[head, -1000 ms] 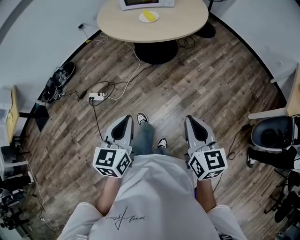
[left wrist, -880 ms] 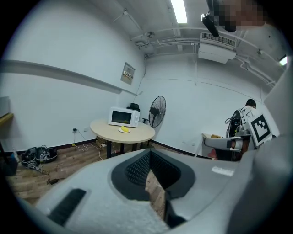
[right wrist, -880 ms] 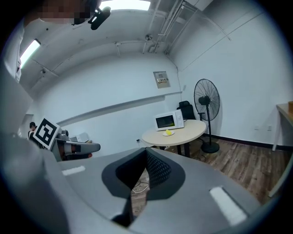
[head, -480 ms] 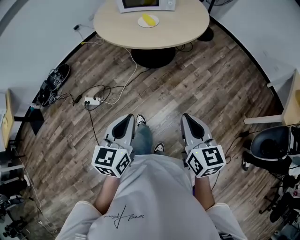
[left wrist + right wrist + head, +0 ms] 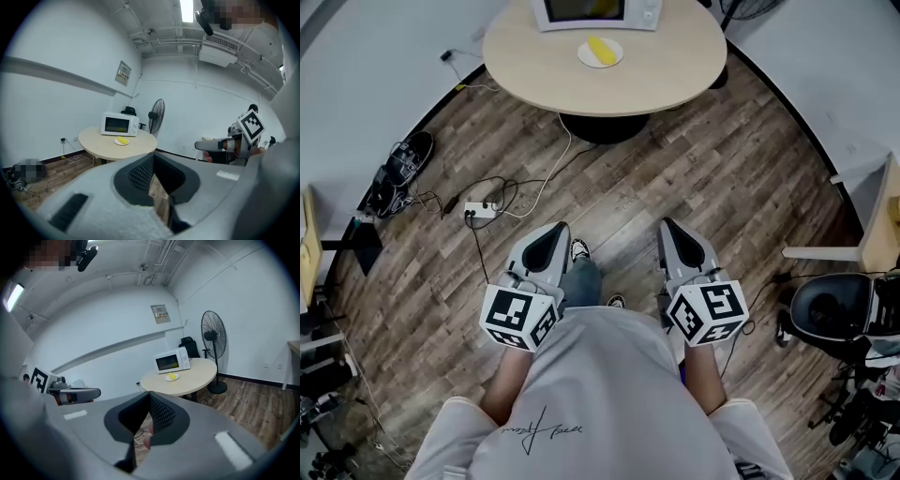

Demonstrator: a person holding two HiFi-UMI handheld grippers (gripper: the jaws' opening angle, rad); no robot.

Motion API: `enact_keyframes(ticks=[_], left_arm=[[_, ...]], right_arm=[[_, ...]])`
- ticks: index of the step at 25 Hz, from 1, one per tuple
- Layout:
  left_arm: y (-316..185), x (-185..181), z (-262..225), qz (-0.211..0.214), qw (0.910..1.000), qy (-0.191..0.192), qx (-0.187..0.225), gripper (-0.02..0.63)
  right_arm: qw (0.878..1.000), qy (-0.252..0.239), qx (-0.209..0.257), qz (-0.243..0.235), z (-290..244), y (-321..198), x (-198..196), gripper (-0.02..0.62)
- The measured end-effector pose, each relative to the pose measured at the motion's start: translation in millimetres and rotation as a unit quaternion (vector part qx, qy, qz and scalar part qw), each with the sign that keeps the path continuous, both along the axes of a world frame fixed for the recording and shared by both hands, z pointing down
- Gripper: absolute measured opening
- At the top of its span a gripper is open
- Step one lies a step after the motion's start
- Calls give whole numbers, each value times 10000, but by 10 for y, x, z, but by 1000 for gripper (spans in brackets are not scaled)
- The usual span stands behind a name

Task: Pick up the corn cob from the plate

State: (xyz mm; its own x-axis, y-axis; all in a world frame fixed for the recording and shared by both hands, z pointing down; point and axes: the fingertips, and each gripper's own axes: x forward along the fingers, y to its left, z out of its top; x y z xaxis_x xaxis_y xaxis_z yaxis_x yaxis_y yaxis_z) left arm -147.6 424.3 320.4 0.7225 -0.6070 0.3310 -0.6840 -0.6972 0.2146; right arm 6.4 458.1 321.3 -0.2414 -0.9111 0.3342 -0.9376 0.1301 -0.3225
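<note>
Corn cob [image 5: 600, 50] lies on a white plate [image 5: 584, 59] on the round table [image 5: 666, 75], just in front of the microwave [image 5: 591, 11]. It is well apart from both claws, with a stretch of wood floor in between.

Claw state:
- Left claw [image 5: 555, 232]: pads together, nothing between them.
- Right claw [image 5: 670, 230]: pads together, nothing between them.
- You hold both low in front of your body, side by side, pointing toward the table.

Position: in the head view the cob sits far ahead, roughly on the line midway between the two claws. In the left gripper view it's up and left of the jaws. In the right gripper view it's up and slightly right. Neither claw has it lined up.

The step in hand looks like the approach. To do it well:
- Close the distance first. Watch the power strip [image 5: 483, 211] and loose cables on the floor to your left.
- Pick one claw. The right looks as good as the left from here.
- Open it wide before you're over the table, not at the plate.
- The cob lies diagonally on the plate. Turn your wrist so the pads close across its width at mid-length, not on its ends.
- It's round and likely to roll, so come down centred and close gently.
- The plate may slide. Lift straight up and don't drag.
- The microwave sits close behind, so don't overshoot.
</note>
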Motion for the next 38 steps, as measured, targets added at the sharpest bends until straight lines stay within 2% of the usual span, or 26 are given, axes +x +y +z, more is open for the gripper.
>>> enact_keyframes(ticks=[5,11,15,19,22,27,30,38], left_arm=[[-445,-111,-90,34,9999,59,83,-2],[-952,-301,-150,123,9997,124,167,-2],[-1237,-349,-193,229,9992,224,243,-2],[-1480,-424,-172,295,9990,238,255,-2],[-1653,-497,-142,340,9987,122,347,-2],[-1855,-598,-105,263,9992,113,268,-2],[-1954,-558,-88,254,9993,212,191,-2],[-2362,-223,17,371,9991,184,89,-2]], right_arm=[[9998,-165,-98,-65,-42,-357,-79,11],[9999,-52,-112,117,-84,-756,-222,11],[9986,-510,94,86,-219,-1016,-313,11],[9986,-466,129,208,-238,-1219,-327,11],[9965,-777,318,19,-292,-1365,-410,11],[9964,-817,225,-1,-245,-1577,-452,11],[9963,-819,251,-63,-238,-1715,-459,11],[9956,-917,183,-68,-99,-2223,-215,11]])
